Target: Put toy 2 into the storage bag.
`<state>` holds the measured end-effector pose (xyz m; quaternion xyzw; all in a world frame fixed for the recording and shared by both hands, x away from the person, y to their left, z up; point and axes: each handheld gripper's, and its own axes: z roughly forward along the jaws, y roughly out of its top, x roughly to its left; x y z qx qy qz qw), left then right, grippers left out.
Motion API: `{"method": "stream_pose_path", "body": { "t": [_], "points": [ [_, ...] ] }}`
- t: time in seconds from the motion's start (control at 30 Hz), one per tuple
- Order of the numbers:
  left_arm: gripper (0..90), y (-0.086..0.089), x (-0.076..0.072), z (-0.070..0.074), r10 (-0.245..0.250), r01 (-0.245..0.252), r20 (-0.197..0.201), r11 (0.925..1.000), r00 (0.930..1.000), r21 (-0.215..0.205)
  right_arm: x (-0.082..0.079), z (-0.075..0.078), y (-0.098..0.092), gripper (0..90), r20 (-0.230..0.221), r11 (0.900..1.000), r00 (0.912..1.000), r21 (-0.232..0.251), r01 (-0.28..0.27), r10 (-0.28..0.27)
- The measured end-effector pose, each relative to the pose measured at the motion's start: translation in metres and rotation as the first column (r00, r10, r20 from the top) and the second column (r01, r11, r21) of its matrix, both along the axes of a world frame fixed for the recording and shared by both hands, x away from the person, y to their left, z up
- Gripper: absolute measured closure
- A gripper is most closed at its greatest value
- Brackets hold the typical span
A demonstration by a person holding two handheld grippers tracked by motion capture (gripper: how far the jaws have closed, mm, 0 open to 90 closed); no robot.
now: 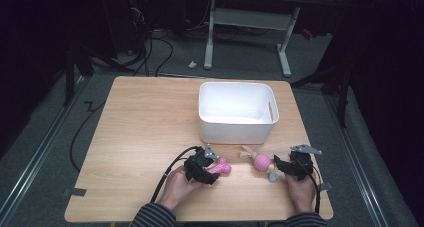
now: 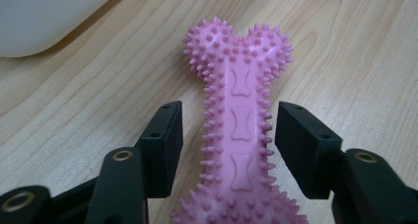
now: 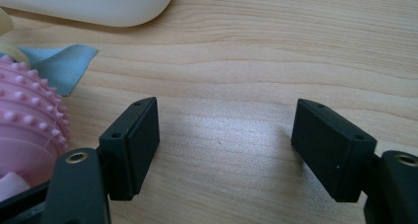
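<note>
With narrowed jaws of left gripper (image 2: 229,135) flanking, not pinching, spiky pink bone (image 2: 236,115) on counter (image 2: 345,46), right gripper (image 3: 224,140) gaping wide: could squirt sideways off nubs.

Your left gripper (image 1: 214,168) sits at lower centre of the high view, jaws partly closed, not yet pressing. Your right gripper (image 1: 280,166), lower right, holds its jaws wide apart.

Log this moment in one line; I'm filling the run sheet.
left gripper: open, straddling pink bone toy | right gripper: open, empty | white bin: empty
</note>
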<state>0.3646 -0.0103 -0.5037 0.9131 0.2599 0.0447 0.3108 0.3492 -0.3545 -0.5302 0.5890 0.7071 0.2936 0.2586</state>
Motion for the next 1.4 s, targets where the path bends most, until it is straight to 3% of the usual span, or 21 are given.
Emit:
{"method": "stream_pose_path", "body": {
  "t": [0.3, 0.43, 0.53, 0.7, 0.93, 1.1, 1.4],
  "points": [
    [57.7, -0.003, 0.0, -0.002, -0.016, 0.016, -0.019, 0.9998, 0.9997, 0.015, 0.0, 0.0, 0.0, 26.6, 0.0, 1.0, 1.0, 0.001, 0.0, 0.0],
    [58.8, -0.003, 0.0, -0.001, -0.017, 0.018, -0.03, 0.9996, 0.9994, 0.021, 0.0, 0.0, 0.0, 26.7, 0.0, 1.0, 1.0, 0.001, 0.0, 0.0],
    [59.2, -0.004, -0.001, 0.0, -0.02, 0.021, -0.016, 0.9993, 0.9997, 0.03, 0.0, 0.0, 0.0, 26.6, -0.003, 1.0, 1.0, -0.001, 0.001, -0.001],
    [59.5, -0.001, -0.001, 0.003, -0.022, 0.022, -0.017, 0.9996, 0.9996, 0.017, 0.0, 0.0, 0.0, 26.6, -0.001, 1.0, 1.0, 0.001, 0.002, -0.002],
    [59.5, 0.013, -0.002, 0.018, -0.013, 0.013, 0.003, 0.9999, 0.9999, -0.009, 0.0, 0.0, 0.0, 26.7, -0.004, 1.0, 1.0, -0.001, 0.003, -0.003],
    [59.6, 0.034, -0.004, 0.036, -0.003, 0.004, 0.021, 0.9998, 0.9998, -0.02, 0.0, 0.0, 0.0, 26.6, -0.004, 1.0, 1.0, 0.0, 0.001, -0.001],
    [59.4, 0.052, 0.0, 0.065, 0.005, -0.003, 0.037, 0.9976, 0.9993, -0.068, 0.0, 0.0, 0.0, 26.5, -0.003, 1.0, 1.0, -0.001, -0.002, 0.002]
  ]
}}
